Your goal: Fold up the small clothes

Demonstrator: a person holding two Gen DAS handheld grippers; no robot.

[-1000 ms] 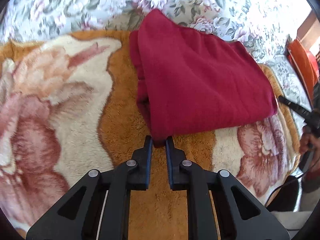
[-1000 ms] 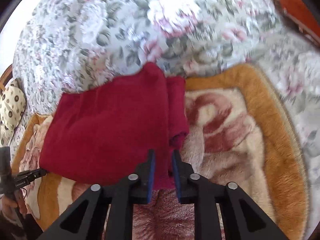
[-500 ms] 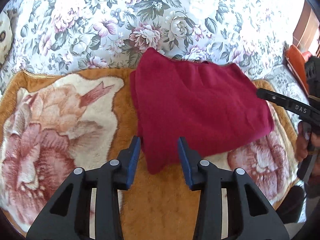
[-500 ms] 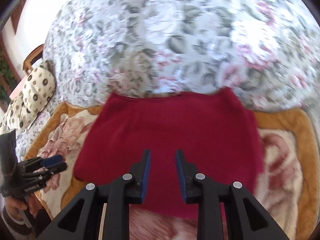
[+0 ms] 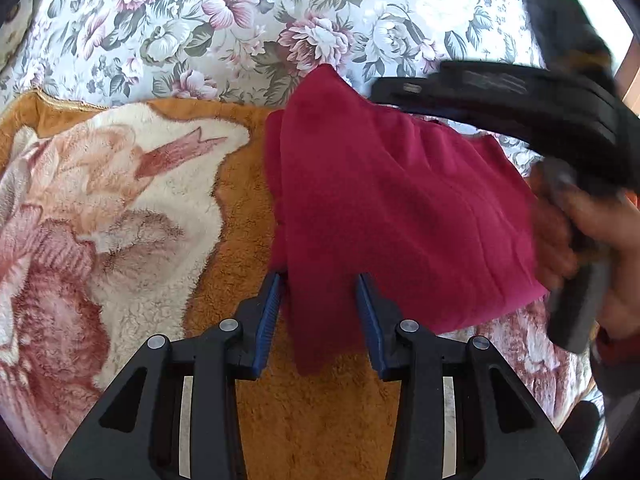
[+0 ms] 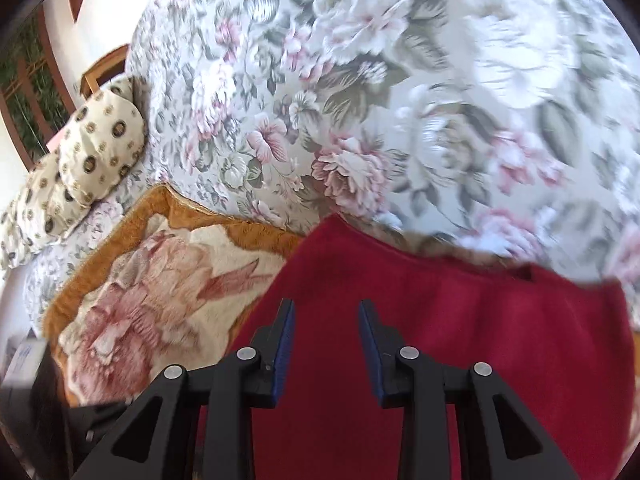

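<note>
the red garment (image 5: 392,216) lies folded on a plush orange blanket (image 5: 240,208) printed with cream and pink flowers, its far edge reaching onto the floral bedspread (image 5: 224,28) behind. in the left wrist view the cloth shows a folded edge down its left side, with a second layer peeking out just beside it, and a narrow near corner that runs down between the 2 fingers of the left gripper (image 5: 320,304). those fingers stand spread apart with blue pads (image 5: 267,320) facing inward; the left pad sits just beside the cloth's edge, and nothing is pinched between them.

the right gripper (image 6: 326,332) hangs over the garment (image 6: 440,340) with its fingers likewise parted, red cloth filling the gap below them, and no fabric caught between the pads. whether the tips touch the cloth cannot be told. seen from the left wrist, the right gripper (image 5: 500,96) is a blurred black shape crossing above the cloth's far right corner, with the person's right hand (image 5: 592,232) wrapped on its handle at the garment's right edge.

in the right wrist view a cream pillow (image 6: 80,160) with dark round spots rests on the bed at the far left, well apart from the garment, and the blanket's (image 6: 160,280) orange border runs along the bedspread (image 6: 400,80).
</note>
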